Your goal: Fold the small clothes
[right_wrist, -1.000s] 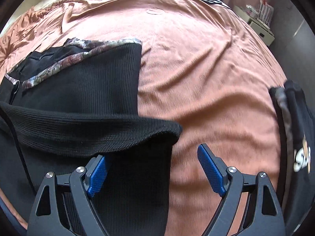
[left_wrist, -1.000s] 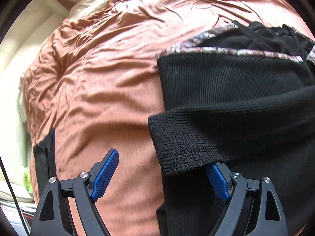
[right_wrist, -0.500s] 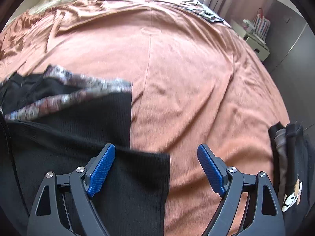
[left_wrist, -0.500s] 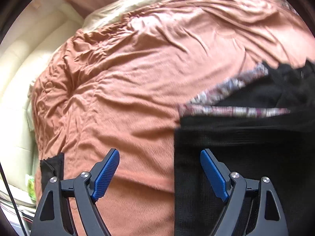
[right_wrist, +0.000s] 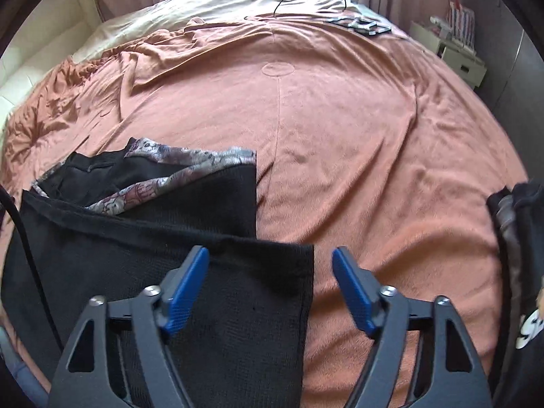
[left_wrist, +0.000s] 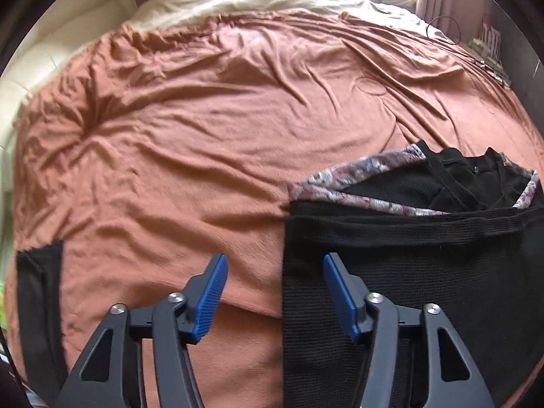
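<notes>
Black knit garment lies flat on the bed's rust bedspread, folded over on itself, its floral trim showing at the far end. From the left wrist camera I see my left gripper spread wide and holding nothing; one finger hangs over bare bedspread, the other over the garment's left edge. A second dark item sits well apart at the far left.

From the right wrist camera, my right gripper is equally wide and empty, straddling the garment's right corner. Here the top layer overhangs the one beneath instead of matching it. Another dark garment with white lettering lies near the right rim.

My worry: pinching only that top layer would drag the fold apart, and the loose bedspread could bunch into the grip with it.
</notes>
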